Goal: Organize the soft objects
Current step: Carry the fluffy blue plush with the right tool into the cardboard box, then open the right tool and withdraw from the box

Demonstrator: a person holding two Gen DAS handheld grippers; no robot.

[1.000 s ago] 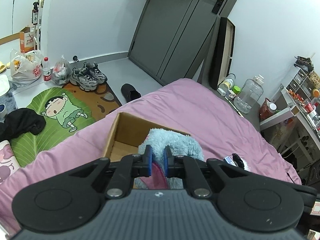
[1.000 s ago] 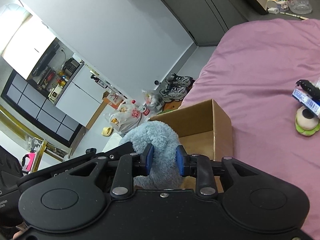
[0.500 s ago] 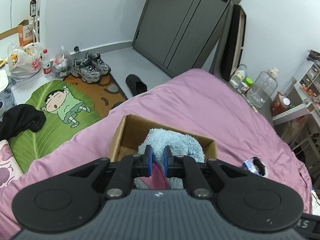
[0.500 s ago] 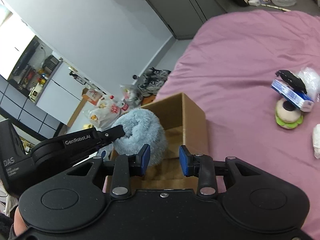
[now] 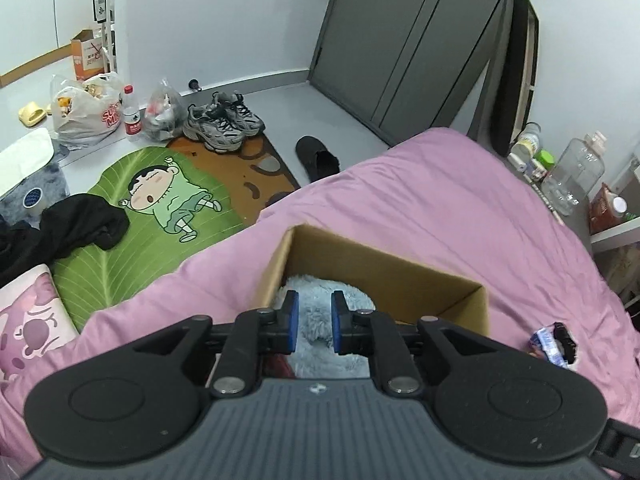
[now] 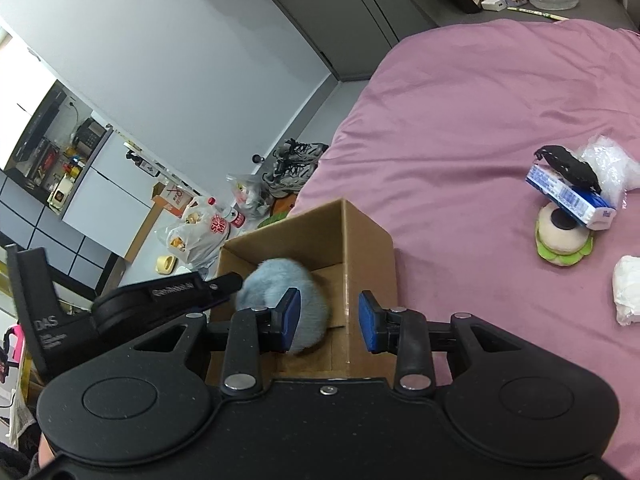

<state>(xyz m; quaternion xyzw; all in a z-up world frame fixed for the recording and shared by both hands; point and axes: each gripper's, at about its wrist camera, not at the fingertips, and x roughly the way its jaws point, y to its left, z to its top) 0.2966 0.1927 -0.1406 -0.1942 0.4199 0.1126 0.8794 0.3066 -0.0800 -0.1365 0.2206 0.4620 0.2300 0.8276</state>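
The fluffy blue plush toy (image 5: 320,320) sits down inside the open cardboard box (image 5: 384,268), which stands on the pink bedspread (image 5: 460,200). In the right wrist view the same toy (image 6: 280,292) shows as a rounded lump against the box's left wall, its top below the rim.

The left gripper (image 5: 312,322) hangs directly over the toy, and its blue pads (image 5: 291,320) stand a little apart with fur showing between them. They look to be beside the plush more than biting it, though I cannot tell for certain whether any fur is caught. The right gripper (image 6: 329,322) is spread wide with nothing between its fingers; it hovers over the near right corner of the box (image 6: 360,248), with the toy just off to its left.

So the toy lies straight ahead of and beneath the left gripper, and I judge that hand only has to lift clear. What is left to tidy lies the other way: a round green and cream plush (image 6: 562,240), a blue and white packet (image 6: 572,196) resting on it, and a white wad (image 6: 628,292), all on the bedspread to the right of the box. The right gripper is the nearer one, and it would need to swing rightward.
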